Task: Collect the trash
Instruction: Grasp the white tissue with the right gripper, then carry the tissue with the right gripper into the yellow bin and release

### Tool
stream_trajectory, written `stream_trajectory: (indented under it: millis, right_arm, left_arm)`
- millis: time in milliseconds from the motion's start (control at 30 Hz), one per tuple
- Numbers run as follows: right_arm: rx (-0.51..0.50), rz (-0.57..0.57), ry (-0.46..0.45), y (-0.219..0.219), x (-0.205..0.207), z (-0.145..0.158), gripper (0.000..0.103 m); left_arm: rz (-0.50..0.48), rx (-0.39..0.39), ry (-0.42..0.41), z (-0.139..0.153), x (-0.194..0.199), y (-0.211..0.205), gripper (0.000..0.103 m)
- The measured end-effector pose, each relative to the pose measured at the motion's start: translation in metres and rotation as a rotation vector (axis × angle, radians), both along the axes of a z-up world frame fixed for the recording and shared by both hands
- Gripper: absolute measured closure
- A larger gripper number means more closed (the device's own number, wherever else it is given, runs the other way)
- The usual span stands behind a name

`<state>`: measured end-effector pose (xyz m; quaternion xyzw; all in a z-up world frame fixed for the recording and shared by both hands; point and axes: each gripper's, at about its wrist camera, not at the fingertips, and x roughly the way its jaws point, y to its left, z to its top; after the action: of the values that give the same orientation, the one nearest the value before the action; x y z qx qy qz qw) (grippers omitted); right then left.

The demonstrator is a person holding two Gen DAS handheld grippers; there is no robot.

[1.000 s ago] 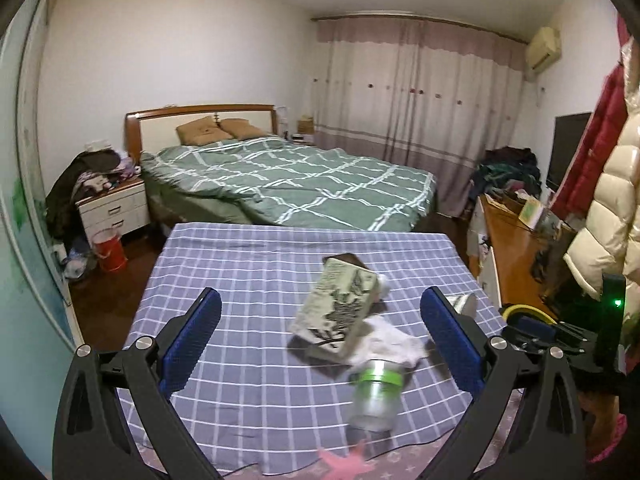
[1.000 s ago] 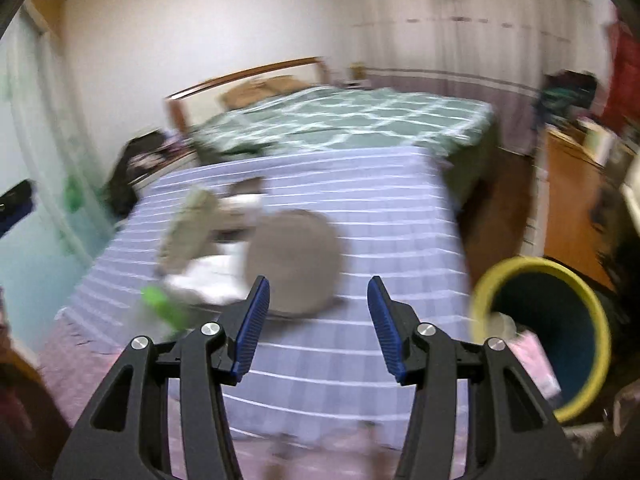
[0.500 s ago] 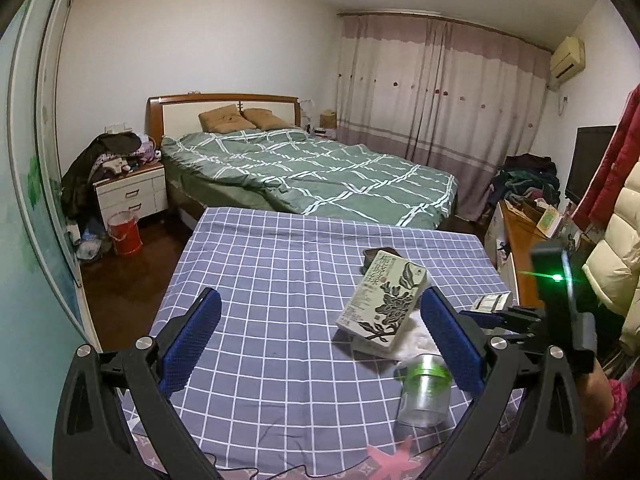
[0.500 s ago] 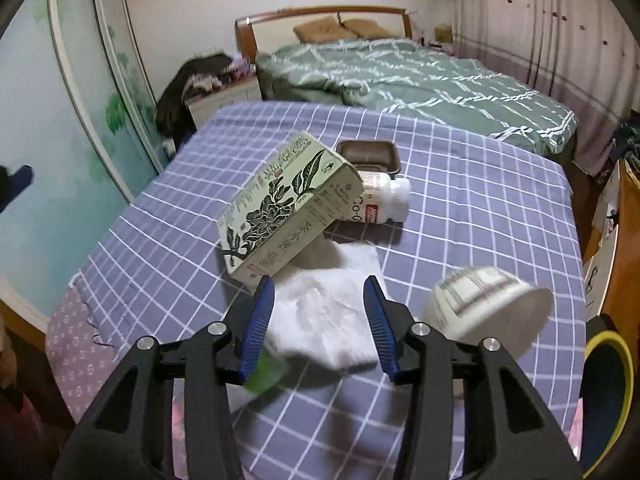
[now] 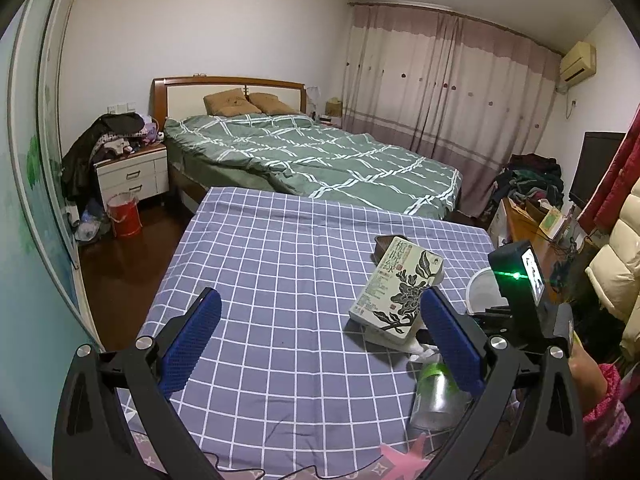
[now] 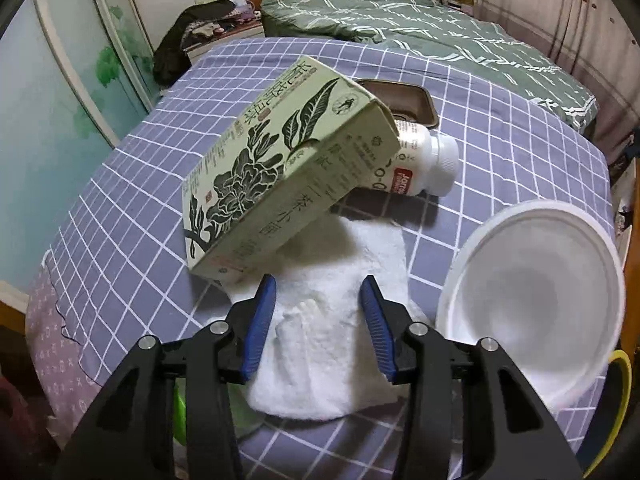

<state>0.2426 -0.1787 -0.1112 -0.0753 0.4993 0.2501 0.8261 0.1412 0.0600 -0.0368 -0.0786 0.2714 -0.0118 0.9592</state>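
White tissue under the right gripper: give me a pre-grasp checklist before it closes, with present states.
1. Right gripper straddles the white tissue, jaws just been closing: ok.
2. Pads pressing the tissue: not ok, gaps show on both sides.
3. Tea box clear of the tissue: not ok, its lower end rests on it.
4. White bowl clear of the jaws: ok, beside them.
5. Left gripper out of the way: ok, open and empty above the checked cloth.
6. Bin position: cannot tell, only a yellow rim shows.
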Motion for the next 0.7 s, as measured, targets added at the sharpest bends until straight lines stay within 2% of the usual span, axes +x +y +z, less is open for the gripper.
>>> stream_trajectory:
  millis: [33,67,267,700]
  right_arm:
    - [0.014,0.005,0.007,0.000,0.000,0.001,0.092]
    - [0.023,0.008,0.014,-0.001,0.000,0.002,0.095]
    - [0.061,-0.013,-0.015,-0.007,-0.009,0.016,0.096]
    - [0.219,-0.045,-0.185,-0.044,-0.054,0.096,0.096]
  left_arm:
    - [0.000,0.002,0.005,-0.002,0.002,-0.001,0.005]
    - [0.000,0.002,0.007,-0.003,0.002,-0.001,0.005]
    - [0.003,-0.007,0.017,-0.008,0.004,0.004,0.005]
    - [-0.005,-0.017,0.023,-0.014,0.007,0.002,0.005]
